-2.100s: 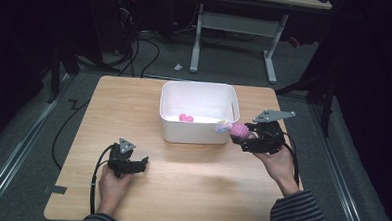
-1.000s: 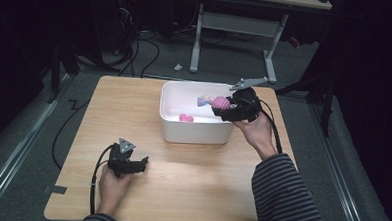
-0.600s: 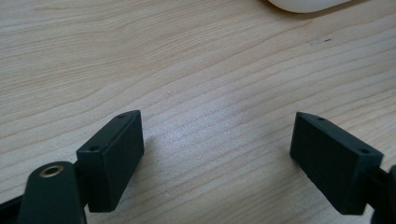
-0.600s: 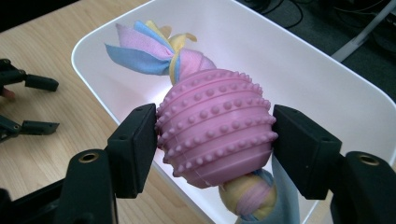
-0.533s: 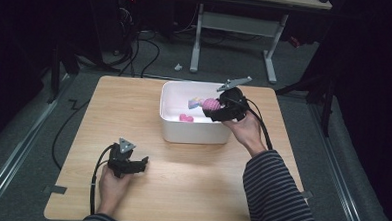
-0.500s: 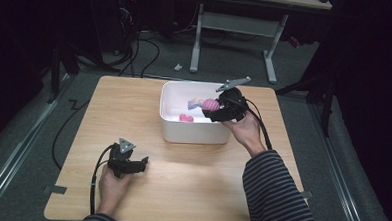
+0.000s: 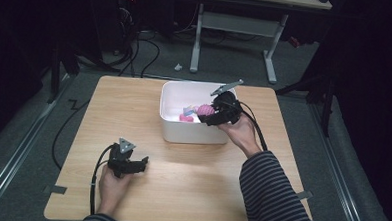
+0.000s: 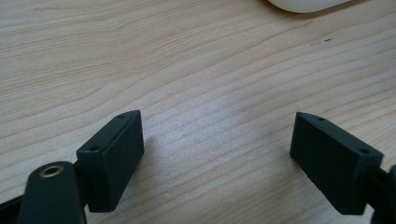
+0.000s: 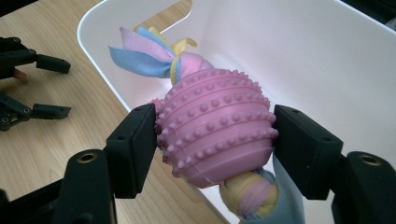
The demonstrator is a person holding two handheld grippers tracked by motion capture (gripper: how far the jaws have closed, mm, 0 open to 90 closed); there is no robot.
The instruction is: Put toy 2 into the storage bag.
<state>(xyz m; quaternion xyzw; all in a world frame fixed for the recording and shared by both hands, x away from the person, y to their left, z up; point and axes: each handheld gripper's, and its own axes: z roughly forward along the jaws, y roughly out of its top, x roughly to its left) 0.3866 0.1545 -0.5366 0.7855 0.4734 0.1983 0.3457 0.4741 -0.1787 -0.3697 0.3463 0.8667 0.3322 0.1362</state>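
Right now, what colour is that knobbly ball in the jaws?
Pink, on the ball, with pastel cloth strips through it; the right gripper view shows it best.

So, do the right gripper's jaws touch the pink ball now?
Touching. In the right gripper view, both jaws of the right gripper press flat against the sides of the pink ball, no gap visible.

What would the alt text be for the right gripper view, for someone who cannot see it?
Two black jaws of the right tool clamp a pink nubbed rubber ball with pastel cloth strips knotted through it, held over the rim of a white plastic bin. At the left, over the wooden table, the other tool stands with jaws apart.
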